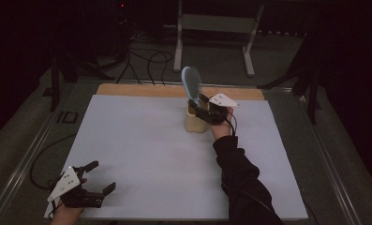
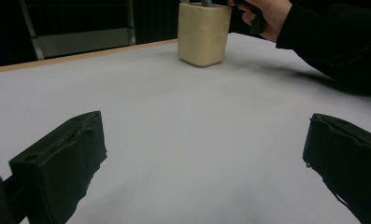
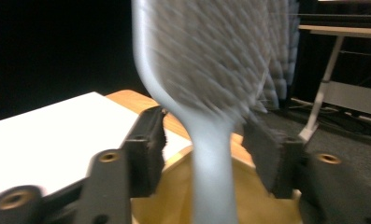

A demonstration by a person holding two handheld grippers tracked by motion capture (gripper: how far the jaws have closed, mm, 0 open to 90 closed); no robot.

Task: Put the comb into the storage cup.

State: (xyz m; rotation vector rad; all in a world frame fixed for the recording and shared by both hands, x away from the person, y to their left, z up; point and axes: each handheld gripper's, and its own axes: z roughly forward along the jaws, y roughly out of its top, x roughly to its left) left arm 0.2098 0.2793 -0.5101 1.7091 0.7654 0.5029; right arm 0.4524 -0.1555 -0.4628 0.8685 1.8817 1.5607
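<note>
A pale blue hairbrush (image 1: 191, 83) stands handle-down in a cream-coloured holder (image 1: 196, 121) at the far side of the white table (image 1: 141, 154), a little right of centre, its bristled head sticking up well above the rim. The right gripper (image 1: 200, 104) is at the holder's top, reaching in from the right with the person's dark sleeve (image 1: 240, 178) trailing back toward the near edge. From the right gripper view, the brush handle (image 3: 211, 177) rises between the two black jaws, and there is a clear gap on both sides of it, so the pads are not pressing on it; the jaws stand partly spread. The brush head looks blurred there, so I cannot say for certain whether it leans on the holder's rim or stands free.

The left gripper (image 1: 102, 176) rests at the near left corner of the table, well apart from the holder. Its jaws are spread wide with only bare table surface between them, gripping nothing. In the left gripper view the holder (image 2: 203, 33) sits far off, with the other hand (image 2: 267, 14) just beside its top.
</note>
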